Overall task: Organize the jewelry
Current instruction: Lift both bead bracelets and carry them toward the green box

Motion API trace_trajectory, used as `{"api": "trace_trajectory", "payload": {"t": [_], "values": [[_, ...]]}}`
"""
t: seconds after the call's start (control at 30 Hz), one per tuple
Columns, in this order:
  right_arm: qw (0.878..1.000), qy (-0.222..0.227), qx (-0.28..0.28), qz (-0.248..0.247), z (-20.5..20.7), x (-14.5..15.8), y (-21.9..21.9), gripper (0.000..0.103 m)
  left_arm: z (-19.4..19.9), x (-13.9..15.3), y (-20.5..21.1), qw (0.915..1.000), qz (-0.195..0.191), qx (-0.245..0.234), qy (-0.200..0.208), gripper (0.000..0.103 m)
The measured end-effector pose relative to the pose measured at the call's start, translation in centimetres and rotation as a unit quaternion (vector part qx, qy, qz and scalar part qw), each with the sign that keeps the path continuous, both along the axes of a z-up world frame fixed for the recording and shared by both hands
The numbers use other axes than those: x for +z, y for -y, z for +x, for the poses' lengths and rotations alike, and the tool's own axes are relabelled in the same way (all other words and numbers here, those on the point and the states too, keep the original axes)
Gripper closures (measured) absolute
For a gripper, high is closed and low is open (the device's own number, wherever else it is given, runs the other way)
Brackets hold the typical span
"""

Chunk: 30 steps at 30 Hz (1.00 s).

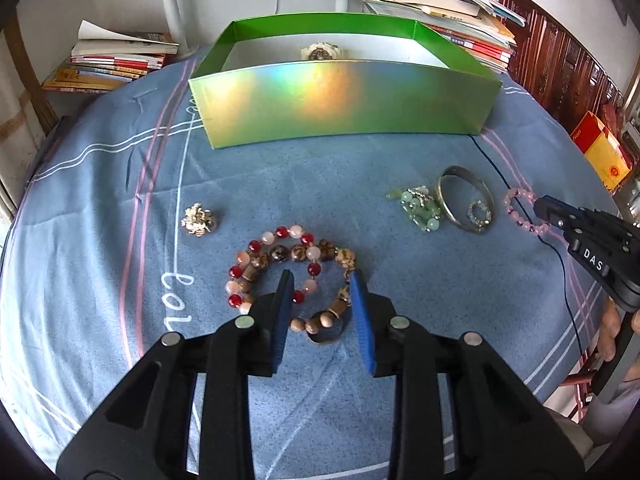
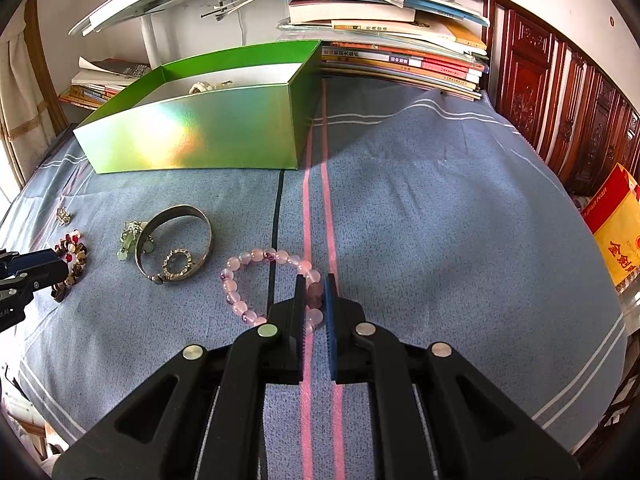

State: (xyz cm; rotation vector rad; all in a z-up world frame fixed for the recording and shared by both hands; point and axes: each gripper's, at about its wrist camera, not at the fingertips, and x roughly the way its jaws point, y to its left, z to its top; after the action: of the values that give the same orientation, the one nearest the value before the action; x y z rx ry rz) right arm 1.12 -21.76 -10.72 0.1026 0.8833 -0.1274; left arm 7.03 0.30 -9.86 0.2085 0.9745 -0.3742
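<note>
Gripping: right gripper (image 2: 314,294) jaws pinching pink bead bracelet (image 2: 256,280) on blue worktop cloth (image 2: 440,220).
Left gripper (image 1: 322,296): jaws spread, straddling brown bead bracelet (image 1: 304,264), overlapping red bead bracelet (image 1: 272,268); nothing clamped.
Advice: closing on one strand only, lifting straight, avoiding snagging its neighbour.
Destination: green box (image 1: 344,100), watch (image 1: 320,53) inside.

White letters "DAS" show on the black body of the right gripper (image 1: 550,210) in the left wrist view. Pale cursive "col" runs across the blue bedspread (image 1: 320,168) — just left of the beaded bracelets. On the red and yellow bag (image 2: 616,236) at the right edge, small script reads "Nan" and large red characters "金剑" — the book spines stay too blurred to read.
</note>
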Motion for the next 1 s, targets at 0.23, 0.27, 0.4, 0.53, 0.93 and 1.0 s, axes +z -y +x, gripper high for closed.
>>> {"api": "trace_trajectory", "payload": {"t": [0.23,0.27,0.4,0.53,0.93,1.0], "values": [[1.0,0.0,-0.001,-0.006,0.1,0.0,-0.2,0.094,0.4,-0.4,-0.7,0.9999,-0.01,0.006,-0.008,0.094],[1.0,0.0,-0.002,-0.007,0.0,0.0,-0.2,0.094,0.3,-0.4,-0.7,0.9999,-0.009,0.005,-0.007,0.094],[1.0,0.0,-0.002,-0.009,0.1,0.0,-0.2,0.093,0.3,-0.5,-0.1,1.0,0.0,0.003,0.001,0.085],[1.0,0.0,-0.002,-0.008,0.0,0.0,-0.2,0.093,0.6,-0.9,0.5,0.9999,0.011,0.0,-0.005,0.075],[1.0,0.003,-0.001,-0.014,0.1,-0.1,-0.4,0.093,0.8,-1.3,0.8,0.9999,0.005,0.009,-0.009,0.095],[1.0,0.003,-0.001,-0.011,0.0,-0.1,-0.3,0.095,0.9,-1.2,0.8,0.9999,0.004,0.012,-0.011,0.095]]}}
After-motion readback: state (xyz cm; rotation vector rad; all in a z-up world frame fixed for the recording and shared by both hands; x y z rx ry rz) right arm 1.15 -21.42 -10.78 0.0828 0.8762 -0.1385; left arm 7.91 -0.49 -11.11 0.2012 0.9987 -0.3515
